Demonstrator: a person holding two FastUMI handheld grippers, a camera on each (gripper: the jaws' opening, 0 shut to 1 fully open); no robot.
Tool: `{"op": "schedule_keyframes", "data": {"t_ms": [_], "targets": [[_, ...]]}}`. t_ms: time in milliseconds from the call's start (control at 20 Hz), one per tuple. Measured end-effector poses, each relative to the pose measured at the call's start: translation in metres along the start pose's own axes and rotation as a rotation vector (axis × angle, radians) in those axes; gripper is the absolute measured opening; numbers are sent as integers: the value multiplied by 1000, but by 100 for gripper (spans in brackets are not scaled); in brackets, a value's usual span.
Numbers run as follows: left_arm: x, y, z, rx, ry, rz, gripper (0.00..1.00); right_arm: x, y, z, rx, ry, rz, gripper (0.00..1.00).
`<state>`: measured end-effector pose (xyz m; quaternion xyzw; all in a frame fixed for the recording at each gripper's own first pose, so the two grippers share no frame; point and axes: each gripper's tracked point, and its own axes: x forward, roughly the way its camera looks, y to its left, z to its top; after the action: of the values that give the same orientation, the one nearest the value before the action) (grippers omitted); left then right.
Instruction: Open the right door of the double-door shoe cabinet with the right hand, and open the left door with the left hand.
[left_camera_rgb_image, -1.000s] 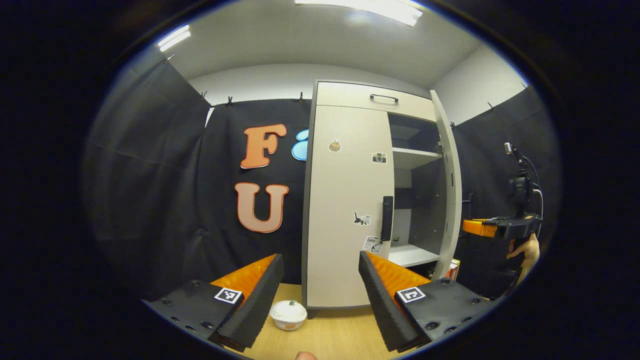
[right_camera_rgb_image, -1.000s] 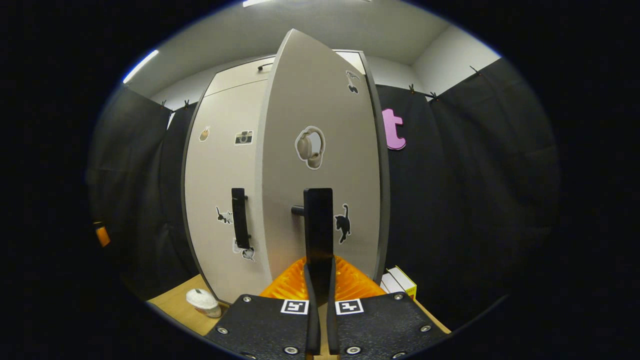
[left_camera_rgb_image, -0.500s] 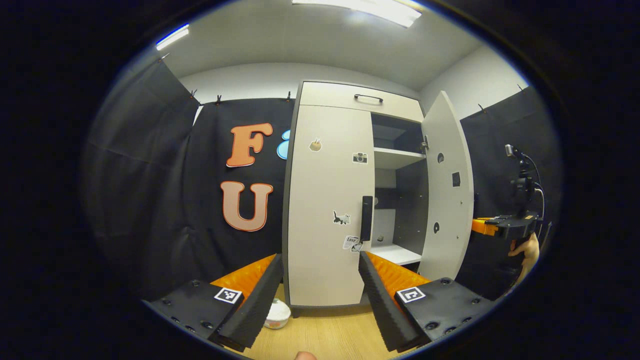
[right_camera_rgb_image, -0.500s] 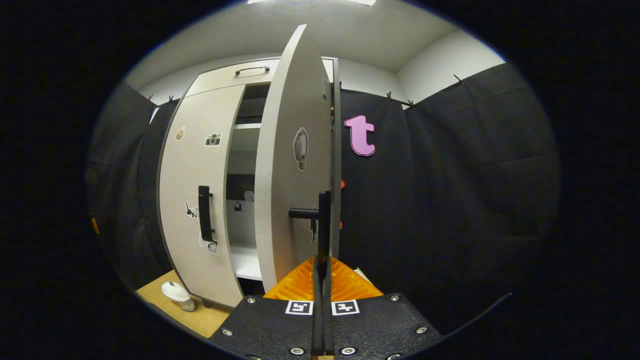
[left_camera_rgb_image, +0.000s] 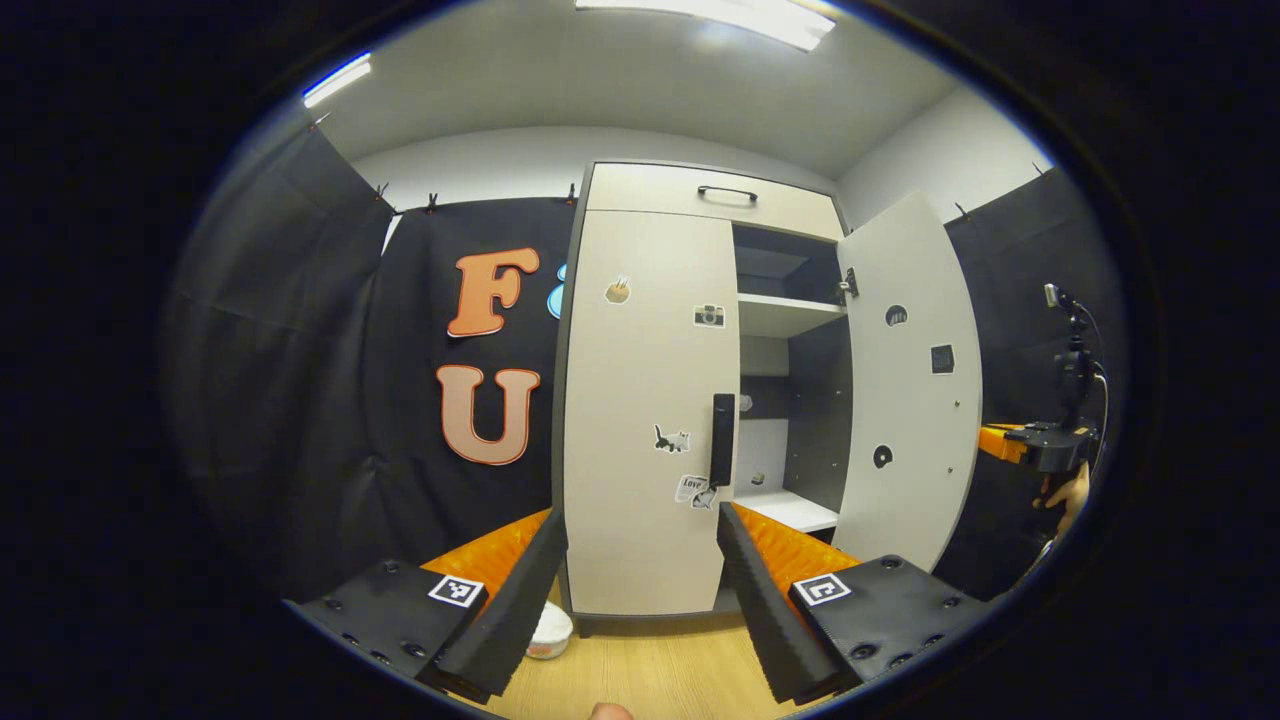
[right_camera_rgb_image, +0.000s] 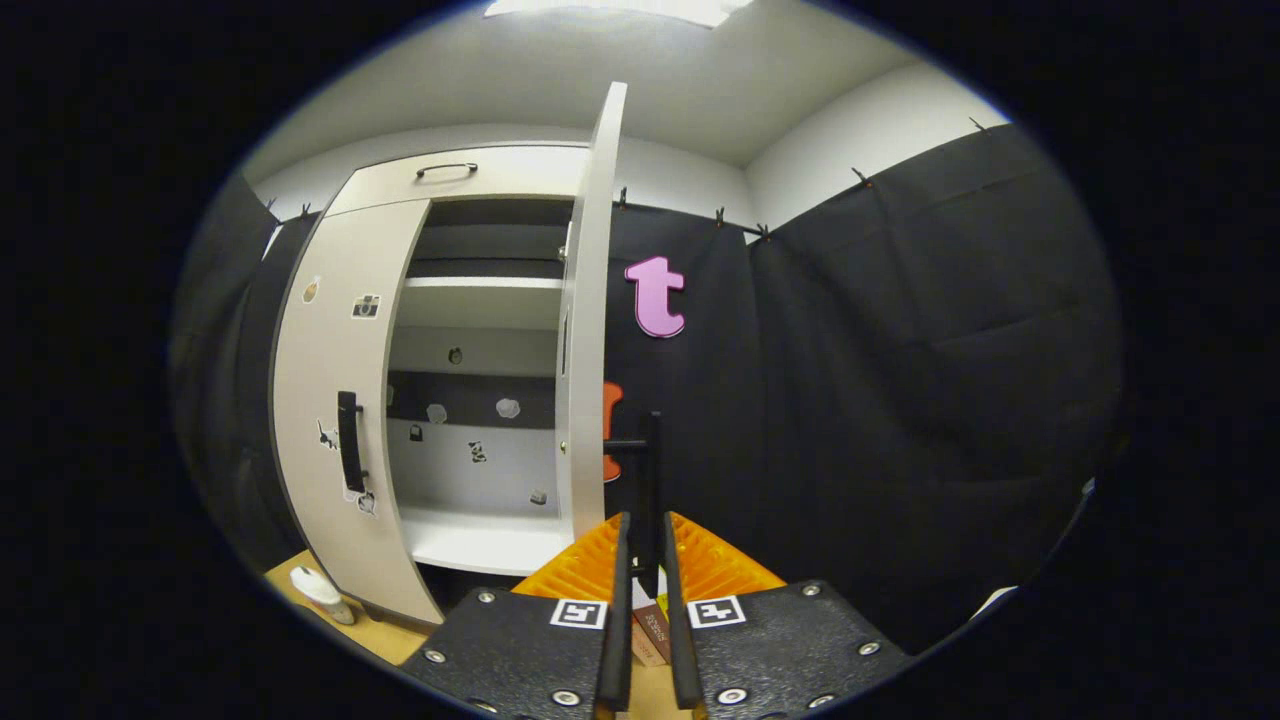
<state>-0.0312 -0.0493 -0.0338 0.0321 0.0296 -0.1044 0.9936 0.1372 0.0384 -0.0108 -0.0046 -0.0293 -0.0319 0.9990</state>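
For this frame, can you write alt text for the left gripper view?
A pale shoe cabinet stands with its right door swung wide open and its left door shut. The open left gripper points at it, above a wooden floor.

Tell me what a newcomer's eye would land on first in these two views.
First, the tall pale shoe cabinet against the black booth wall, its right door swung wide to show white shelves, while the sticker-dotted left door is shut. Next, the right gripper, closed around that open door's black handle. The left gripper hangs open before the left door's handle.
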Motion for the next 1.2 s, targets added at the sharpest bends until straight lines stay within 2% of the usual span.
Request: {"op": "schedule_keyframes", "data": {"t_ms": [50, 100, 150, 200, 250, 300, 400, 700, 1200], "targets": [[3, -6, -2, 4, 4, -3, 96, -2, 2, 1, 12, -8, 20, 25], [7, -14, -2, 6, 5, -7, 98, -2, 5, 1, 18, -9, 36, 40], [12, -20, -2, 9, 6, -10, 96, -3, 8, 1, 19, -12, 50, 45], [17, -24, -3, 12, 9, -13, 97, -4, 8, 1, 20, -13, 60, 58], [21, -28, -6, 17, 13, -14, 97, -3, 10, 1, 27, -10, 67, 66], [26, -35, -8, 21, 20, -17, 97, -5, 10, 0, 36, -6, 74, 80], [37, -44, -12, 26, 31, -22, 97, -7, 7, -2, 50, -2, 78, 92], [83, -66, -11, 41, 28, -14, 97, -5, 10, -5, 66, -8, 108, 93], [177, -101, -25, 47, 48, -26, 96, 4, -3, 2, 59, -73, 76, 93]]}}
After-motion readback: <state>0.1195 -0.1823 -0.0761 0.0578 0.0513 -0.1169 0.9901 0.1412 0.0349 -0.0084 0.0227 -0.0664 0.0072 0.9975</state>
